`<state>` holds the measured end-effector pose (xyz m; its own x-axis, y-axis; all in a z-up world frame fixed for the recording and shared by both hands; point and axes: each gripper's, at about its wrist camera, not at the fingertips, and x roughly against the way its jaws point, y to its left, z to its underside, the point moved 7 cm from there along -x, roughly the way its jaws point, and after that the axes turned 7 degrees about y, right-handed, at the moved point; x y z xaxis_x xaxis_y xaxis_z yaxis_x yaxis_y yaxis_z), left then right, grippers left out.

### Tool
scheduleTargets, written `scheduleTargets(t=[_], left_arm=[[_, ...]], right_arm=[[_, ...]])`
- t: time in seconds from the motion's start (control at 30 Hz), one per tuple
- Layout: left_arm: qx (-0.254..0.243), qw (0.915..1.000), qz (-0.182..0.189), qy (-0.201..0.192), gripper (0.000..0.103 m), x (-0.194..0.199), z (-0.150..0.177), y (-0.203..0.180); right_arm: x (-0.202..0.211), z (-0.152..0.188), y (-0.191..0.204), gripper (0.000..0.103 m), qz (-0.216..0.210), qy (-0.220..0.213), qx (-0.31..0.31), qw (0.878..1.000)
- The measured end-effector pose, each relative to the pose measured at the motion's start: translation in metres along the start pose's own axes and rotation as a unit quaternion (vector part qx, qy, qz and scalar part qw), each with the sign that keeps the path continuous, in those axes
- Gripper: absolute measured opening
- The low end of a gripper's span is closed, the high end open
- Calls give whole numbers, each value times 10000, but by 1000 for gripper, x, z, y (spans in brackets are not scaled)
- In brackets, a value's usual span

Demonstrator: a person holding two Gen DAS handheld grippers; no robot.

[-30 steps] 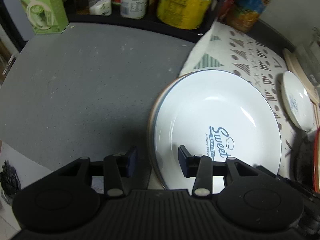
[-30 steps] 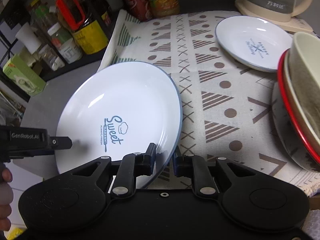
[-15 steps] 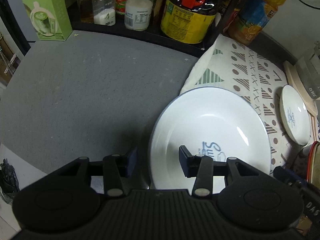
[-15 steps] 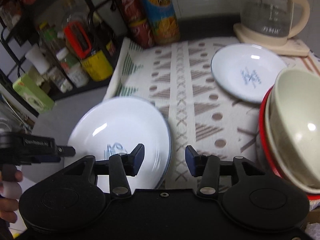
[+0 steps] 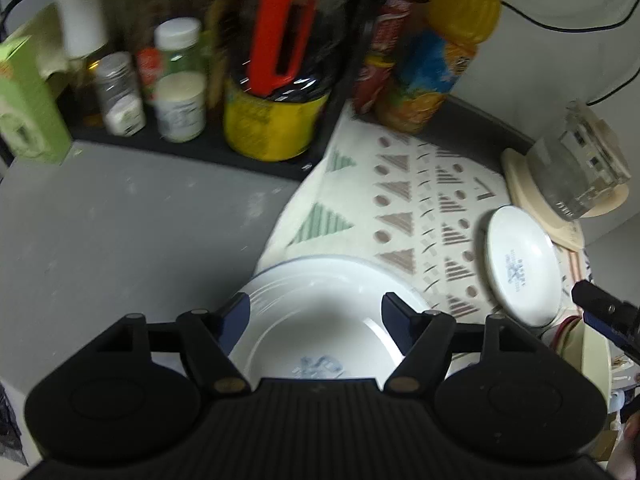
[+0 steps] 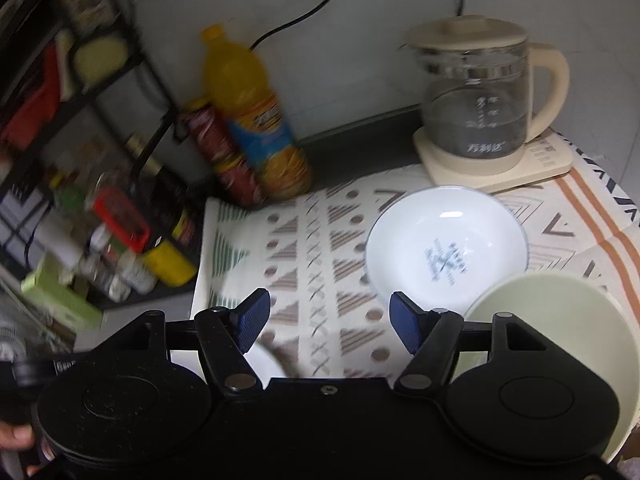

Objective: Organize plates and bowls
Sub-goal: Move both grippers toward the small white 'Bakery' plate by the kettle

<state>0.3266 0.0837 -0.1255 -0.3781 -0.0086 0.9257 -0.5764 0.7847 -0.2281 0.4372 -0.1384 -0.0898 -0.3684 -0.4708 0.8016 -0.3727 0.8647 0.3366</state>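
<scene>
A large white plate (image 5: 320, 320) with blue lettering lies at the near edge of the patterned cloth (image 5: 400, 200), partly on the grey counter. My left gripper (image 5: 316, 316) hovers above it, open and holding nothing. A small white plate (image 5: 520, 264) with a blue logo rests further right on the cloth; the right wrist view shows this small plate (image 6: 444, 256) ahead of my right gripper (image 6: 330, 320), which is open and empty. A pale green bowl (image 6: 560, 320) sits at the lower right. A sliver of the large plate (image 6: 264, 360) shows under the left finger.
A glass kettle (image 6: 480, 100) on a cream base stands at the back right. An orange juice bottle (image 6: 252, 112) and a red can (image 6: 224, 156) stand by the wall. A black rack with jars and bottles (image 5: 176, 80) lines the left. Bare grey counter (image 5: 120, 240) lies left of the cloth.
Both grippers have opened wider and pulled up and back from the large plate, which now lies flat. The right gripper let go of its rim and now faces the small plate.
</scene>
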Motion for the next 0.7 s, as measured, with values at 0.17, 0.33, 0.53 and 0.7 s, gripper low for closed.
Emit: scheduleTargets(t=[0.17,0.33,0.53,0.7], left_arm=[[-236,9995,192,10,71,-8,-18,-26],[-521,9977,414,103,71,-24,-31,-56],[-988,9931,549,300,71,-48,-32,-90],[-1211,9894,668,448,71,-68,-30,-115]], right_arm=[[0,-18,-26,69,274,-14,-275,9992],[-6,-29,-59,69,558,40,-667,9962],[-10,-40,-99,69,577,53,-1268,9902],[-19,-45,-125,69,617,172,-1625,9846]])
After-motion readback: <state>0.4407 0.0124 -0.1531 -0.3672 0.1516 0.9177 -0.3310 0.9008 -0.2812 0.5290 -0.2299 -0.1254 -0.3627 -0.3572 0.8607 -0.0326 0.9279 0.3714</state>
